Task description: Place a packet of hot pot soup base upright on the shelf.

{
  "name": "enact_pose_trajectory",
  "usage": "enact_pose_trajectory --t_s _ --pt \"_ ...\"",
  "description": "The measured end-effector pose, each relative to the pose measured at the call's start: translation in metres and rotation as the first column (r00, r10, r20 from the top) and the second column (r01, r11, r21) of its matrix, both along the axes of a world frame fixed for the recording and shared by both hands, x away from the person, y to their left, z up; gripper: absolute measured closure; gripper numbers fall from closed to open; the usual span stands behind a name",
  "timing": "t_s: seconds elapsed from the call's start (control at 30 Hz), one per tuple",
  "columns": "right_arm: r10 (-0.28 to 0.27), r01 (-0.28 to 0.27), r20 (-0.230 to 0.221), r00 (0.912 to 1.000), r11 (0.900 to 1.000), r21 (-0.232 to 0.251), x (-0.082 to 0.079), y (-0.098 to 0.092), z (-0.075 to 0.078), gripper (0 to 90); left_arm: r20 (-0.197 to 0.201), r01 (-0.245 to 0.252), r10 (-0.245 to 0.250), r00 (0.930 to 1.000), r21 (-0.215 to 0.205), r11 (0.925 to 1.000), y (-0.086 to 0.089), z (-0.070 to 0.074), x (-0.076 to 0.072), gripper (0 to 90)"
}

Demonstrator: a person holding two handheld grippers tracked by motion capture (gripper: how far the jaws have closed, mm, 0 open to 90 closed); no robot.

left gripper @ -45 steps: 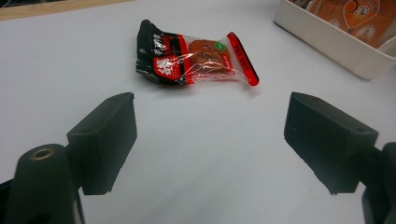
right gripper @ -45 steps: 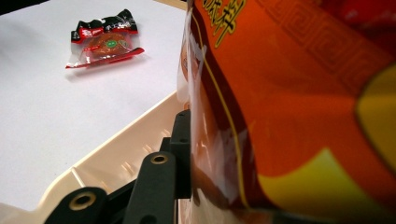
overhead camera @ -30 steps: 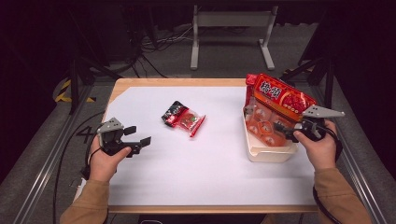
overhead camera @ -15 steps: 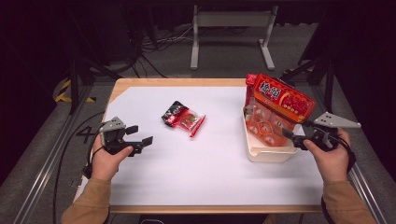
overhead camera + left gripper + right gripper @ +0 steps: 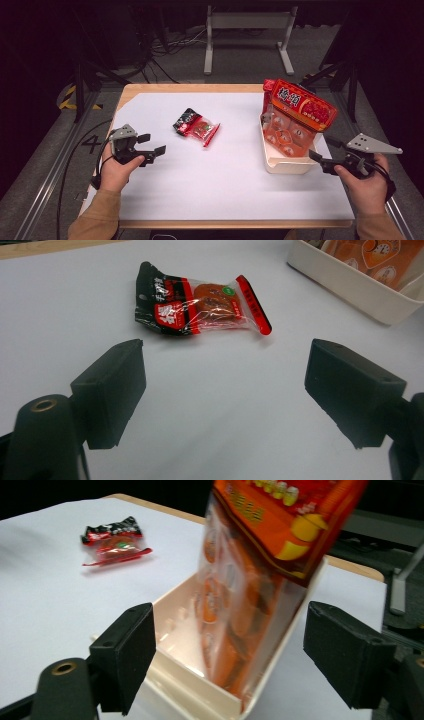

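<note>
A large orange snack bag (image 5: pixel 296 114) leans upright in a cream tray (image 5: pixel 287 165) at the table's right. My right gripper (image 5: pixel 322 149) hovers just off the tray's near right corner, open, its jaws having just been opening; nothing is gripped. In the right gripper view the bag (image 5: pixel 255 580) and tray (image 5: pixel 195 685) stand ahead of the spread jaws (image 5: pixel 225 650). A small red and black snack packet (image 5: pixel 196 126) lies flat mid-table. My left gripper (image 5: pixel 152 143) is open to its left, the packet (image 5: pixel 200 305) lying beyond its jaws (image 5: pixel 225 390).
White paper (image 5: pixel 225 185) covers the wooden tabletop. The cream tray's wall (image 5: pixel 350 285) sits at the far right of the left gripper view. Cables and a metal stand's legs (image 5: pixel 247 45) are on the dark floor beyond the table.
My right gripper has drawn back from the orange bag, to the right and toward the person, leaving the bag leaning in the tray. The left gripper has stayed put.
</note>
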State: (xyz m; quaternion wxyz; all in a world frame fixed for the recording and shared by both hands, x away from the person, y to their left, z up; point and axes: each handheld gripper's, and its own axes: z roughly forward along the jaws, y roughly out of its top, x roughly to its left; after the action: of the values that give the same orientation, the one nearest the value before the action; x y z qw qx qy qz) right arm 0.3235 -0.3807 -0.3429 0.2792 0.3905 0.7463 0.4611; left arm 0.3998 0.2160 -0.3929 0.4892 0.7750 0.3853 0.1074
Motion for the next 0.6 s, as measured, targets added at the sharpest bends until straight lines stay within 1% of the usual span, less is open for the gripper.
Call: enact_pose_trajectory --t_s 0.13,0.2,0.27,0.3,0.37,0.4,0.43,0.47,0.5,0.6 --pt "0.040 -0.040 0.017 0.9990 0.999 0.015 -0.008 0.009 0.002 21.8 0.002 -0.002 0.002 1.0000 0.001 1.0000 0.001 0.000 0.000 17.7" --pt "0.070 -0.070 0.014 0.9975 0.997 0.037 -0.011 0.016 0.002 21.8 -0.003 0.000 0.000 1.0000 -0.005 1.0000 0.001 -0.001 0.000 17.7" --pt "0.089 -0.090 0.019 0.9958 0.995 0.032 -0.012 0.021 0.002 21.8 -0.002 0.000 0.000 1.0000 -0.006 1.0000 0.000 -0.001 0.001 17.7" --pt "0.103 -0.104 0.019 0.9945 0.994 0.037 -0.013 0.026 0.002 21.8 0.000 0.001 -0.001 1.0000 -0.006 1.0000 0.000 -0.001 0.000 17.7" --pt "0.123 -0.124 0.018 0.9922 0.992 0.037 -0.013 0.032 0.001 21.8 0.014 0.003 -0.003 0.9999 -0.004 1.0000 0.000 -0.001 0.001 17.8" --pt "0.140 -0.140 0.017 0.9900 0.989 0.039 -0.013 0.037 0.000 21.7 0.029 0.006 -0.006 0.9995 -0.002 1.0000 0.000 -0.001 0.001 17.7" --pt "0.153 -0.154 0.015 0.9881 0.987 0.042 -0.013 0.040 -0.001 21.7 0.036 0.008 -0.008 0.9993 -0.003 1.0000 0.000 -0.001 0.002 17.8" --pt "0.164 -0.164 0.015 0.9864 0.985 0.047 -0.013 0.043 -0.002 21.8 0.053 0.017 -0.016 0.9985 -0.012 0.9998 0.001 -0.002 0.003 17.7" --pt "0.180 -0.180 0.014 0.9836 0.982 0.047 -0.013 0.047 -0.003 21.8 0.059 0.025 -0.024 0.9980 -0.021 0.9995 0.000 -0.003 0.003 17.7" --pt "0.216 -0.215 0.000 0.9764 0.975 0.052 -0.014 0.057 -0.006 21.7 0.056 0.026 -0.024 0.9982 -0.034 0.9991 -0.001 -0.004 0.004 18.5"
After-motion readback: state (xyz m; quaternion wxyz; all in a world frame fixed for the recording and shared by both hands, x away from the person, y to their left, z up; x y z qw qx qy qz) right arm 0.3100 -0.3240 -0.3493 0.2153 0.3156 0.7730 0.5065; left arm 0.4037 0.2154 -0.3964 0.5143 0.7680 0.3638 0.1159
